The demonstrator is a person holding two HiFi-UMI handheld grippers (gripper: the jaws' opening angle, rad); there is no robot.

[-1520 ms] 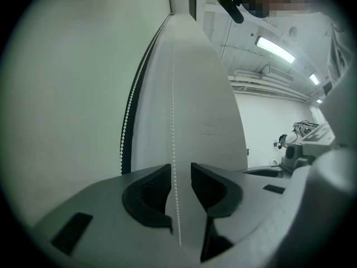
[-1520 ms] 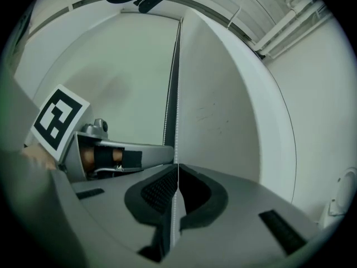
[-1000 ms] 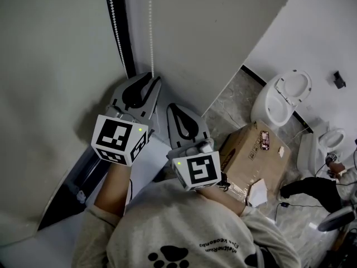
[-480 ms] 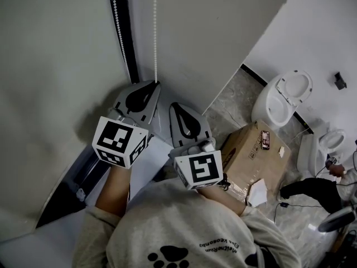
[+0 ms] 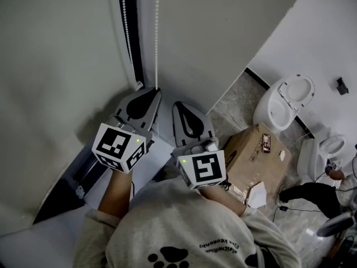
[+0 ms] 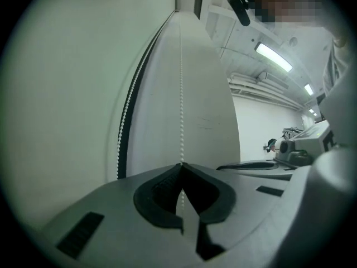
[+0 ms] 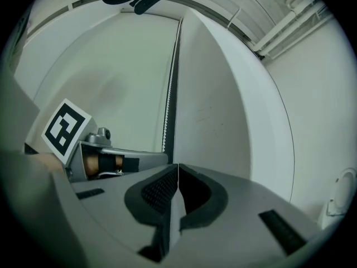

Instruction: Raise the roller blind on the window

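Observation:
The pale roller blind (image 5: 56, 82) hangs over the window on the left. Its white bead chain (image 5: 157, 38) drops beside a dark gap, where a second strand (image 5: 129, 32) runs. My left gripper (image 5: 157, 90) has just closed and is shut on the chain. In the left gripper view the beads (image 6: 181, 94) run straight down into the left gripper (image 6: 181, 165). My right gripper (image 5: 178, 103) sits just right of it, shut and empty. In the right gripper view the right gripper (image 7: 177, 165) faces the gap, with the second strand (image 7: 165, 121) to its left.
A plain wall panel (image 5: 212, 38) stands right of the chain. On the floor to the right are a cardboard box (image 5: 245, 166) with a phone (image 5: 265, 143) on it, a white toilet (image 5: 290, 96), a second white fixture (image 5: 329, 147) and cables.
The left gripper has come down slightly along the chain and its jaws have closed on it. The right gripper has held still.

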